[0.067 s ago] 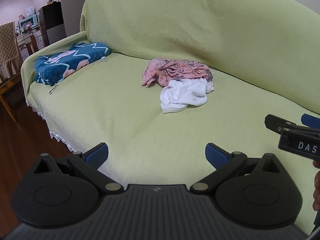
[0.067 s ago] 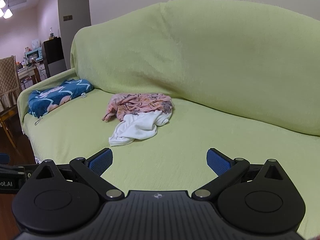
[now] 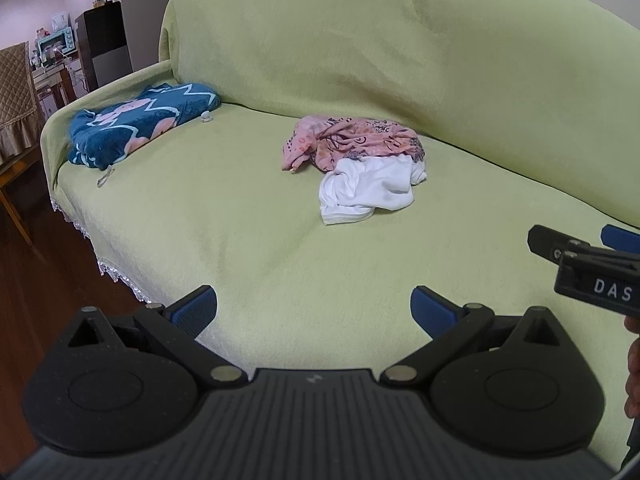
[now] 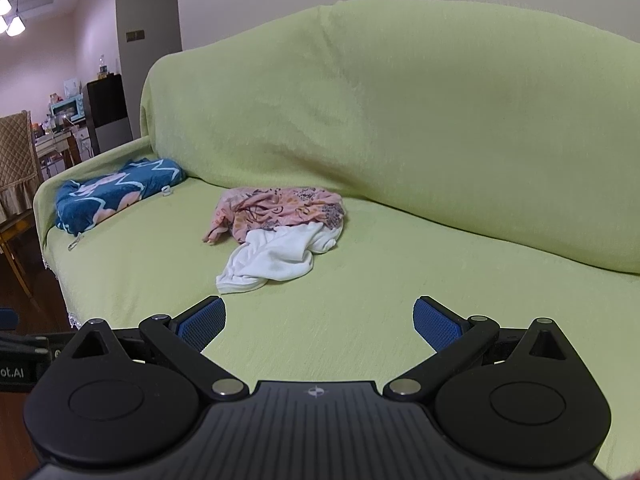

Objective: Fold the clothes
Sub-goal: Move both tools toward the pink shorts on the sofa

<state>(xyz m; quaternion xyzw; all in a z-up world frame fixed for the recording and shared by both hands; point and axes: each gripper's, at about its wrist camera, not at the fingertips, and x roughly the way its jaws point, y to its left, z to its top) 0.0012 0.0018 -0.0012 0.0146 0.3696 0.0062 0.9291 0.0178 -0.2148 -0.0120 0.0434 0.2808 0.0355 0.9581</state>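
A crumpled pink patterned garment (image 3: 352,140) (image 4: 280,208) lies mid-seat on the green-covered sofa (image 3: 224,248) (image 4: 360,320). A crumpled white garment (image 3: 368,190) (image 4: 276,258) lies against its near side, partly under it. My left gripper (image 3: 314,312) hovers open over the seat's front, well short of the clothes, nothing between its blue pads. My right gripper (image 4: 320,324) is likewise open and empty, nearer the seat's middle. The right gripper's side shows at the left wrist view's right edge (image 3: 580,260).
A blue patterned blanket (image 3: 136,120) (image 4: 116,192) lies bunched at the sofa's left armrest. Lace trim (image 3: 108,268) marks the seat's front-left edge, with dark wood floor (image 3: 36,288) beyond. A chair (image 4: 16,160) and kitchen furniture stand far left.
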